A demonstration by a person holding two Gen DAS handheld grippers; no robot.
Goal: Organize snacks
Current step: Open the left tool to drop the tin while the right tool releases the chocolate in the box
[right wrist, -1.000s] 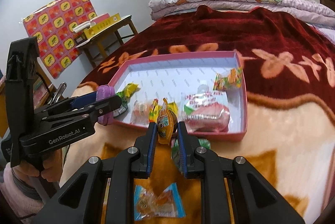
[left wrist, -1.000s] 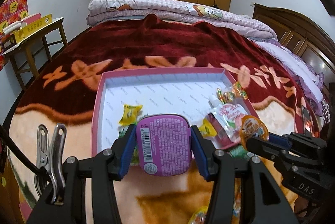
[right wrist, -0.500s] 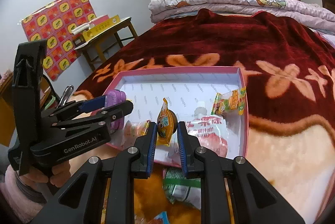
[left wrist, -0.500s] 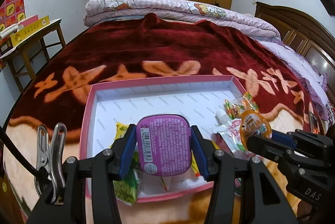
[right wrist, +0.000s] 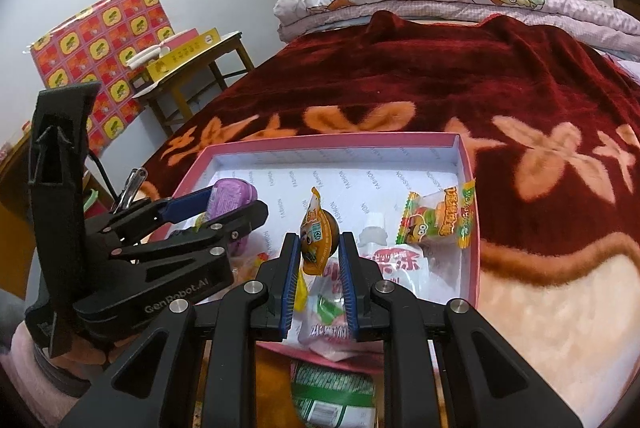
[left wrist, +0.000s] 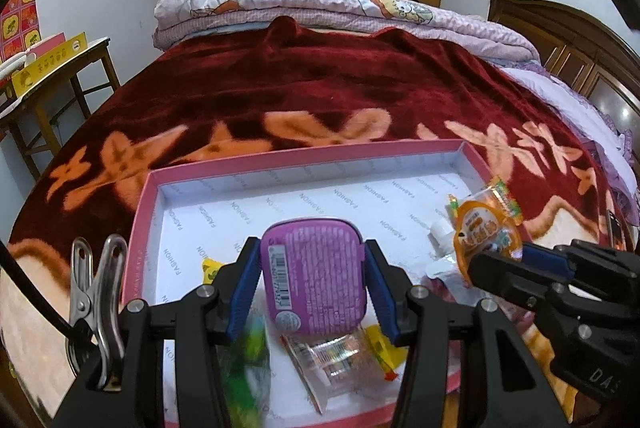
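Observation:
A pink-rimmed tray [left wrist: 304,155] [right wrist: 332,139] with a white printed floor lies on the bed blanket. My left gripper [left wrist: 312,284] is shut on a purple snack box [left wrist: 314,276] and holds it over the tray's near half; the box also shows in the right wrist view [right wrist: 234,193]. My right gripper [right wrist: 319,248] is shut on an orange jelly cup [right wrist: 318,240] [left wrist: 486,240], held over the tray's right side. Several snacks lie in the tray: a clear packet [left wrist: 340,356], a white-and-red pouch [right wrist: 384,260] and a gummy bag [right wrist: 440,218].
A green-and-white packet [right wrist: 332,392] lies on the blanket just outside the tray's near rim. A wooden side table [right wrist: 192,67] with a yellow box stands left of the bed. Folded quilts [left wrist: 340,7] lie at the far end.
Both grippers have moved forward from the near rim to over the tray, each still holding its snack. The tray looms larger and nearer in both views.

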